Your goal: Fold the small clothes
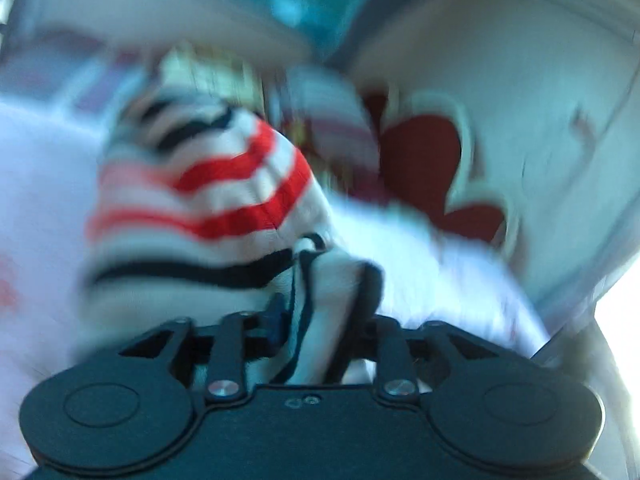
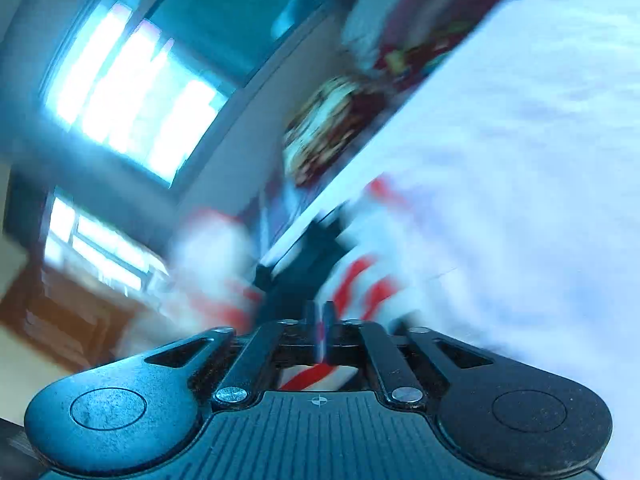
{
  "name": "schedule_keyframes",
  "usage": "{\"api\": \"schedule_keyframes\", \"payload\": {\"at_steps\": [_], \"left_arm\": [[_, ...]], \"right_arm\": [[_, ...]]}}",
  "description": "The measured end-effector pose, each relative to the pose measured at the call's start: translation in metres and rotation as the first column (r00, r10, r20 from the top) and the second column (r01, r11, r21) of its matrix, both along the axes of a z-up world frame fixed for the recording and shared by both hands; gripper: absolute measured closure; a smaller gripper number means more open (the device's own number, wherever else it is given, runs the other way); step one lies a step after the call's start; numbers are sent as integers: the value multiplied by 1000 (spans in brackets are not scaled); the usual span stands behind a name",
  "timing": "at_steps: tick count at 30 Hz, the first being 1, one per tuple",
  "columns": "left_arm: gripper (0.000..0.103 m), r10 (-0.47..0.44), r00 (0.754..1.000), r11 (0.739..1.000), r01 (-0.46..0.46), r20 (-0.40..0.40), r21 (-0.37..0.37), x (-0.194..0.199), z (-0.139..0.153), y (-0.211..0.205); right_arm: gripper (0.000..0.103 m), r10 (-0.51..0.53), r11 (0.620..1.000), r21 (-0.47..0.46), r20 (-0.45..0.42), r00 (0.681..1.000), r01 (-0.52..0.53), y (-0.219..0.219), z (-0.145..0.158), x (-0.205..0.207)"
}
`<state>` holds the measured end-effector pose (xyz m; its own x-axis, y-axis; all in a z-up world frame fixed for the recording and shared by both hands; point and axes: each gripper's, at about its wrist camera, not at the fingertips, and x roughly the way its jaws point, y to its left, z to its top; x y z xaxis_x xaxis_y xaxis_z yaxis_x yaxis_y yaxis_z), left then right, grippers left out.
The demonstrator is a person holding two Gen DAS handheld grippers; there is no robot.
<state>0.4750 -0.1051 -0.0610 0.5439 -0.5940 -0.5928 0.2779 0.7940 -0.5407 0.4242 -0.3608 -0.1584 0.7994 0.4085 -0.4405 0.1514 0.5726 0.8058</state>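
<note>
A white garment with red and black stripes (image 1: 224,184) is bunched up right in front of my left gripper (image 1: 322,304). A thick fold of it fills the gap between the two fingers and touches both. In the right wrist view the same red-and-white striped cloth (image 2: 360,284) lies against the white sheet (image 2: 520,160). My right gripper (image 2: 319,316) has its fingers close together with a thin edge of the cloth between them. More of the cloth (image 2: 212,248) hangs to the left. Both views are heavily blurred.
The white sheet (image 1: 36,200) spreads under the garment. A red, heart-like shape with a pale border (image 1: 424,168) lies beyond it, beside a pink-striped item (image 1: 336,120). Bright windows (image 2: 128,92) and patterned red bedding (image 2: 332,128) sit past the sheet's edge.
</note>
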Motion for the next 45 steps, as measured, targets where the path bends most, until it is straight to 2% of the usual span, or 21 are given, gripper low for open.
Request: {"api": "schedule_keyframes", "payload": {"at_steps": [1, 2, 3, 4, 7, 8, 10, 12, 13, 18, 20, 21, 23, 26, 30, 34, 35, 36, 39, 42, 45], "left_arm": [[56, -49, 997, 998, 51, -63, 30, 0, -18, -21], [56, -71, 994, 996, 76, -83, 56, -1, -28, -35], [47, -74, 997, 994, 75, -21, 77, -8, -22, -40], [44, -102, 995, 992, 100, 16, 76, -17, -12, -40], [42, -72, 989, 997, 68, 127, 31, -44, 15, -6], [41, -43, 985, 999, 40, 166, 25, -49, 22, 10], [40, 46, 979, 995, -63, 198, 77, -46, 26, 43], [40, 125, 980, 983, -144, 157, 116, -32, 16, 77], [40, 153, 981, 980, -166, 123, 108, -26, 10, 91], [39, 166, 986, 980, -167, 20, 105, -18, -25, 111], [37, 184, 983, 980, -184, -2, 71, -24, -37, 113], [37, 197, 980, 979, -197, -10, 49, -26, -42, 117], [37, 210, 977, 978, -210, -22, 18, -26, -43, 120], [38, 208, 978, 978, -209, 12, 17, -30, -34, 124], [40, 210, 977, 977, -211, 33, 19, -27, -32, 128], [37, 218, 976, 976, -218, 5, 0, -24, -40, 136], [37, 220, 975, 975, -220, 3, 2, -26, -40, 138], [37, 221, 975, 975, -221, 1, 4, -27, -41, 140], [37, 231, 973, 973, -232, -20, -14, -27, -49, 144], [37, 242, 970, 970, -243, -28, -28, -29, -53, 144], [37, 243, 970, 970, -243, -25, -16, -30, -50, 143]], "right_arm": [[36, -27, 1000, 2, -7, 1000, 27, -16, 2, -6], [21, -54, 999, -6, 3, 999, 54, -28, 5, -14], [21, -53, 999, -4, 26, 998, 53, -39, 9, -21], [21, -34, 999, 3, 32, 999, 34, -46, 12, -25], [21, 10, 1000, 9, 45, 999, -11, -51, 19, -35], [21, 33, 999, 24, 44, 998, -34, -49, 19, -36], [21, 97, 993, 62, 26, 995, -98, -36, 19, -31], [21, 145, 986, 82, 3, 989, -145, -20, 17, -26], [21, 166, 982, 94, -20, 986, -163, -14, 15, -24], [24, 215, 967, 157, -94, 972, -199, 7, -6, -9], [35, 237, 962, 170, -112, 965, -216, 13, -14, 0], [47, 239, 964, 153, -126, 963, -219, 16, -16, 4], [61, 255, 966, 89, -152, 955, -244, 24, -19, 12], [61, 274, 961, 16, -149, 950, -275, 30, -13, 19], [61, 242, 969, -15, -147, 959, -247, 24, -10, 12], [59, 224, 974, 15, -128, 966, -224, 17, -6, 3], [45, 211, 978, 20, -110, 971, -210, 12, -4, -2], [39, 197, 980, 20, -116, 974, -196, 10, -2, -2], [39, 225, 970, 122, -111, 968, -212, 1, -13, -3], [39, 265, 958, 140, -103, 959, -250, 6, -18, 2], [39, 284, 955, 108, -88, 955, -275, 13, -14, 11]]}}
